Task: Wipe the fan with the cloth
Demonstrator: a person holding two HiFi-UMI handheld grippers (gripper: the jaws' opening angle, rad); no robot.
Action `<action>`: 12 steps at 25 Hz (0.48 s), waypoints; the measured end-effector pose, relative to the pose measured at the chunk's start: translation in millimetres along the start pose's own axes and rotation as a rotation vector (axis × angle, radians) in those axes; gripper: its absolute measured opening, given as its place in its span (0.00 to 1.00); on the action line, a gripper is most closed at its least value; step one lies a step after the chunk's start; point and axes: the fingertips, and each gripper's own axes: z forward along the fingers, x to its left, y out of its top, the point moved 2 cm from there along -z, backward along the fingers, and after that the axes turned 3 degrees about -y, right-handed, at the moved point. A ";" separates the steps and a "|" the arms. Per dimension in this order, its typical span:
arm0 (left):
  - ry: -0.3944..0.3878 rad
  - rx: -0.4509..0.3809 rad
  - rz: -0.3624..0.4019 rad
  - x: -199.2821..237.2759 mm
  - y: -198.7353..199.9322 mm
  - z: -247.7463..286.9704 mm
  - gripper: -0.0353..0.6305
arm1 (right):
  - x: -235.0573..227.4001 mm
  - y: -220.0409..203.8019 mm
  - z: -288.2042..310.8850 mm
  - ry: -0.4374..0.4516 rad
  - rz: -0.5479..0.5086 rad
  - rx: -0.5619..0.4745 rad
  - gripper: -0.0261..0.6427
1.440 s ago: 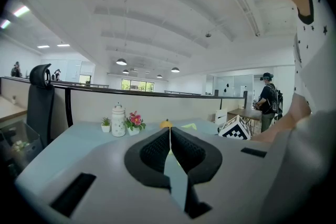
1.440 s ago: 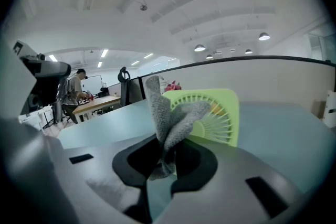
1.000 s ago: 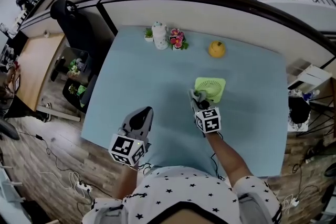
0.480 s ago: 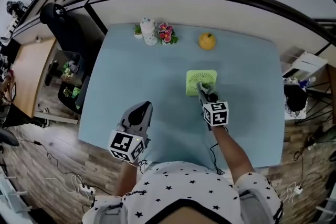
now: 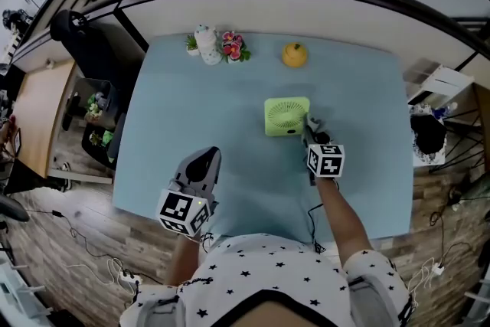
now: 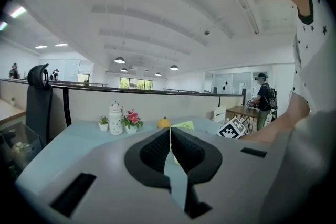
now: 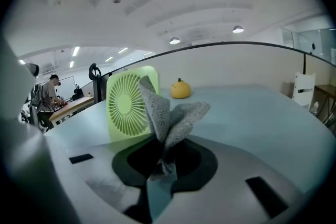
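Pale blue table (image 5: 199,111) fills my head view. My right claw (image 5: 311,126) is clamped on the grey cloth (image 7: 169,113), which sticks up from its tips. The green fan (image 7: 128,105) stands upright just left of that claw, beside the cloth; I can't tell whether they touch. My left claw (image 6: 169,136) is pressed together and empty, with the fan well ahead to its right.

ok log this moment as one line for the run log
task: wipe fan | right hand-held gripper: shut on cloth, beside upright fan | left hand-held gripper: shut, empty, over table
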 end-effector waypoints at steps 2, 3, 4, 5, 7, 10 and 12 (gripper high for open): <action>-0.002 -0.002 0.001 0.2 1.0 0.0 0.10 | 1.9 1.5 0.2 0.003 0.003 -0.005 0.12; -0.002 -0.004 0.001 0.1 1.5 0.0 0.10 | 2.5 2.5 0.1 0.004 0.006 -0.008 0.12; -0.002 -0.005 0.001 -0.1 1.9 -0.1 0.10 | 2.9 4.0 -0.6 0.005 0.014 -0.013 0.12; -0.001 -0.007 0.001 -0.2 2.3 -0.4 0.10 | 3.7 6.2 -2.0 0.007 0.025 -0.021 0.12; 0.000 -0.008 0.002 -0.4 2.3 -1.6 0.10 | 8.7 12.9 -6.8 0.018 0.045 -0.047 0.12; 0.001 -0.006 0.000 -0.2 1.2 -2.7 0.10 | 30.9 23.5 -12.2 0.068 0.029 -0.083 0.12; 0.002 -0.008 -0.002 1.0 0.6 -3.0 0.10 | 54.6 24.3 -10.0 0.121 -0.017 -0.087 0.12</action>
